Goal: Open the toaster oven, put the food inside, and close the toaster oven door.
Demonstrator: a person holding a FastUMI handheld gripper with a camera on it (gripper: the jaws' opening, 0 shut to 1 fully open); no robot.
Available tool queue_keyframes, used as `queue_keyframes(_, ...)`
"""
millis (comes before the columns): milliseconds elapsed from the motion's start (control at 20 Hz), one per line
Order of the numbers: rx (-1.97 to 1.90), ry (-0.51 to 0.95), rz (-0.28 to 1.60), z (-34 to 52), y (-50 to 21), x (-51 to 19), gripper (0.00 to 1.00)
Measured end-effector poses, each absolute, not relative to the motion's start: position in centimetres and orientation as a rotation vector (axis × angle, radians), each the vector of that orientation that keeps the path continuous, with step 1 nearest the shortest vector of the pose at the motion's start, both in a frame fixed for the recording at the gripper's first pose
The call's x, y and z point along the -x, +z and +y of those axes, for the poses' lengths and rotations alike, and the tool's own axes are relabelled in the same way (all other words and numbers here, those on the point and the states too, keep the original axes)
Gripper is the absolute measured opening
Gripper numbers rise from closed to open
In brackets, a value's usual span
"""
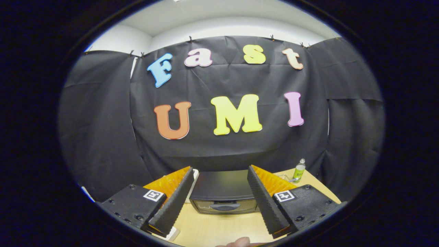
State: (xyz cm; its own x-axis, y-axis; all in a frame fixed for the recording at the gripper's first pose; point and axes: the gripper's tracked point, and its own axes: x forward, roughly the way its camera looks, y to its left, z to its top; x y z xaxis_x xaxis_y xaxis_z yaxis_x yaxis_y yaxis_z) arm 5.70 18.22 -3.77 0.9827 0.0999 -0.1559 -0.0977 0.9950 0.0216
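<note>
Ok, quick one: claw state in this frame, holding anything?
Claw: open, holding nothing; fingers spread wide above the table, with the closed toaster oven seen between them, further ahead.

- We note a small green bottle (299, 170) upright on the worktop (219, 230), near its far corner.
- Worktop: pale wood.
- Black cloth wall (103, 137) behind.

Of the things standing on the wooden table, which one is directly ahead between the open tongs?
The black toaster oven, door closed, sits between the open tongs. The small green bottle stands off to the side, beyond one finger.
</note>
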Motion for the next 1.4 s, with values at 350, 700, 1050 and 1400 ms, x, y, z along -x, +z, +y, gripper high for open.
queue_keyframes(350, -0.031, 0.085, 0.133, 18.4, -1.7, 1.5, 1.00)
queue_keyframes(700, -0.048, 0.051, 0.137, 16.8, -1.6, 6.5, 1.00)
queue_keyframes(1050, -0.036, 0.038, 0.154, 16.0, -2.1, 7.7, 1.00)
queue_keyframes(1400, -0.034, 0.073, 0.132, 17.4, -1.9, 7.9, 1.00)
